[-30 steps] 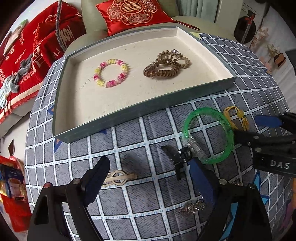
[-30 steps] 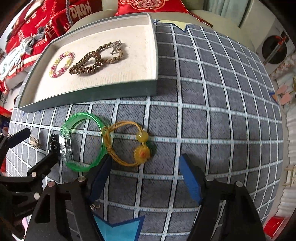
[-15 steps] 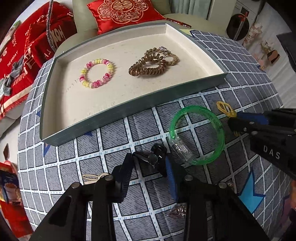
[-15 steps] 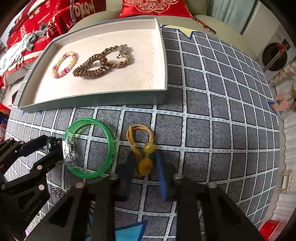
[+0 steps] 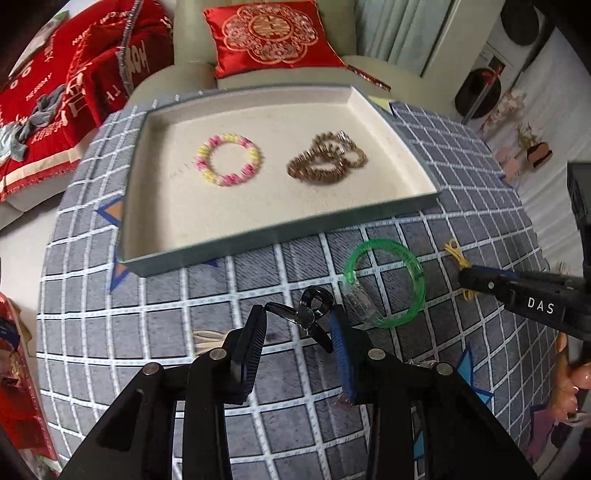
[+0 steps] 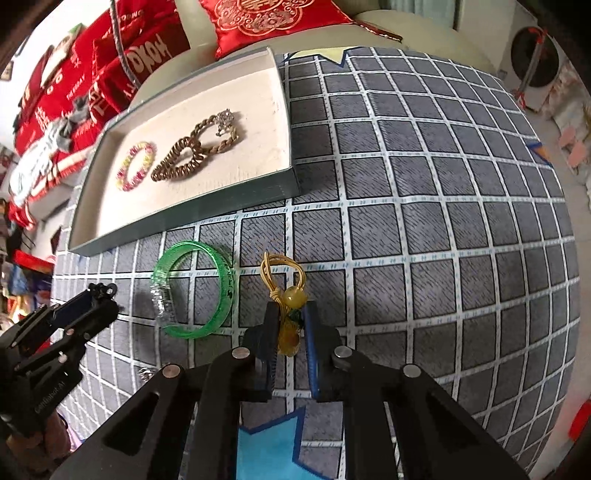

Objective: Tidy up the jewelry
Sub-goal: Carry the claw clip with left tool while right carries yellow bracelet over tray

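My left gripper (image 5: 297, 319) is shut on a small black hair clip (image 5: 313, 308) and holds it above the grid cloth. My right gripper (image 6: 290, 323) is shut on a yellow beaded hair tie (image 6: 286, 291), also lifted; it shows at the right in the left wrist view (image 5: 458, 258). A green bangle (image 5: 386, 282) lies on the cloth between the grippers, also in the right wrist view (image 6: 195, 288). The grey tray (image 5: 280, 229) behind holds a pink-yellow bead bracelet (image 5: 229, 164) and a brown coil tie with a chain bracelet (image 5: 325, 160).
A beige hair clip (image 5: 207, 338) lies on the cloth left of my left gripper, and a small silver piece (image 6: 144, 373) near the front. Red cushions (image 5: 269, 35) and a sofa stand behind the tray. The cloth (image 6: 424, 221) stretches to the right.
Both grippers closed from open: the left on the black hair clip, the right on the yellow hair tie. Both have since lifted their items off the cloth.
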{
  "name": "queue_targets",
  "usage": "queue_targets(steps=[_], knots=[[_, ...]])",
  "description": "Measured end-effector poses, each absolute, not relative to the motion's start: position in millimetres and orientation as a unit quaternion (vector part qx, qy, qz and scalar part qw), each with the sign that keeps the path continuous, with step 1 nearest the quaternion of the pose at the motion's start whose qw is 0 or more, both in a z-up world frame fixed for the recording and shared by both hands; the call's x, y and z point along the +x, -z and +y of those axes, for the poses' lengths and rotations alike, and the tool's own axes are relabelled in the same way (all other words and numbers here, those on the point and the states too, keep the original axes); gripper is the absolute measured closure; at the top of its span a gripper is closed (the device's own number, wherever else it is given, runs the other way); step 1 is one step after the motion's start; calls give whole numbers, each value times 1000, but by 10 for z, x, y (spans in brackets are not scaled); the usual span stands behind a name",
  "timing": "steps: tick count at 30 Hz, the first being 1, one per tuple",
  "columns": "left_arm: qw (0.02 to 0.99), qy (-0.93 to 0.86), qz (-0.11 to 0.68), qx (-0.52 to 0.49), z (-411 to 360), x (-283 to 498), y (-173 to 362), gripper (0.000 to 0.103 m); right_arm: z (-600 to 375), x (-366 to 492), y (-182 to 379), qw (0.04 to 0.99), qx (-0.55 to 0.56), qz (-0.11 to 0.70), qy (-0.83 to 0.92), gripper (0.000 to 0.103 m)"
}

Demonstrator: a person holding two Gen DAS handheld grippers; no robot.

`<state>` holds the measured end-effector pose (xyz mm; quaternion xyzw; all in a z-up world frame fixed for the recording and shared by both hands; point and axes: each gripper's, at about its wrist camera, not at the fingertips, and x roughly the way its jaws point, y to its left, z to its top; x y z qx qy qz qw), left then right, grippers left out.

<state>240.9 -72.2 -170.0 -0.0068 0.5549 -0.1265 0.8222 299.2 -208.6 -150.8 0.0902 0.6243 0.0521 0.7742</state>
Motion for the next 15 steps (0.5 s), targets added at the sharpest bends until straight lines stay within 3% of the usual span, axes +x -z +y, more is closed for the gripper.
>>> queue_targets(steps=[15], knots=[[843, 80, 530, -31, -122, 2452, 1377, 53, -2194, 2826, 1220, 778, 145, 607, -71, 89]])
